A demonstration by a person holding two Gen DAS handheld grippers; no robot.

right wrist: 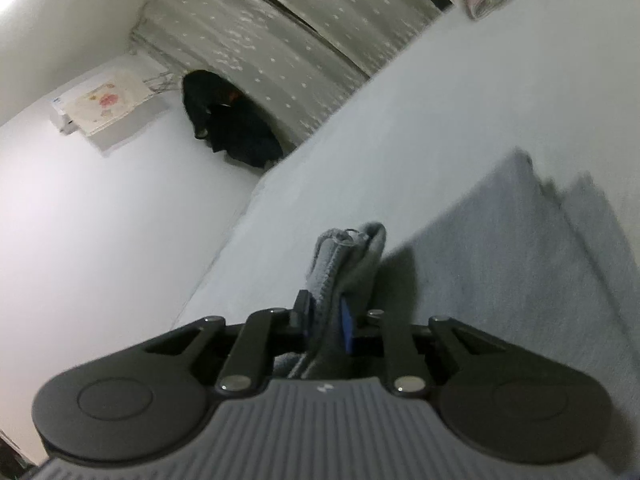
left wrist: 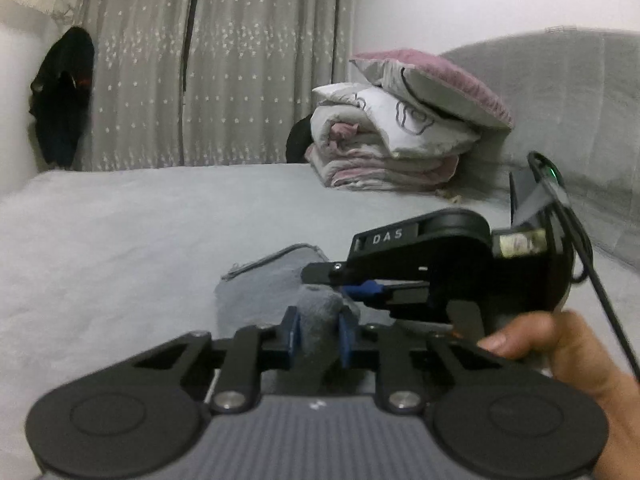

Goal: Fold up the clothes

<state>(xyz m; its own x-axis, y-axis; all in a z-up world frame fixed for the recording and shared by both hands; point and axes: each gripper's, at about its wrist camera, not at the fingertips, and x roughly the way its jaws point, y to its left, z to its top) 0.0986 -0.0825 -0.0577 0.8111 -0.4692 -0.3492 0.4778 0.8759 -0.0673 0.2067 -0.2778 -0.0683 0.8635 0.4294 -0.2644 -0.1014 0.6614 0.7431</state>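
Grey bed (left wrist: 120,240), grey garment (right wrist: 500,248) bunched between both clamped claws: left claw (left wrist: 318,330), right claw (right wrist: 326,320).

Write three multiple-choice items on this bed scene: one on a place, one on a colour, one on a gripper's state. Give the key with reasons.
1. Where does the folded bedding pile sit?
A. on the bed near the grey headboard
B. on the floor
C. on a chair

2. What colour is the garment being folded?
A. red
B. grey
C. yellow

3. How is the left gripper?
A. wide open above the bed
B. shut on a fold of the garment
C. shut on a pillow

Key: 1 A, the pile rests on the bed by the headboard. 2 B, the cloth is grey in both views. 3 B, grey fabric is bunched between its blue pads.
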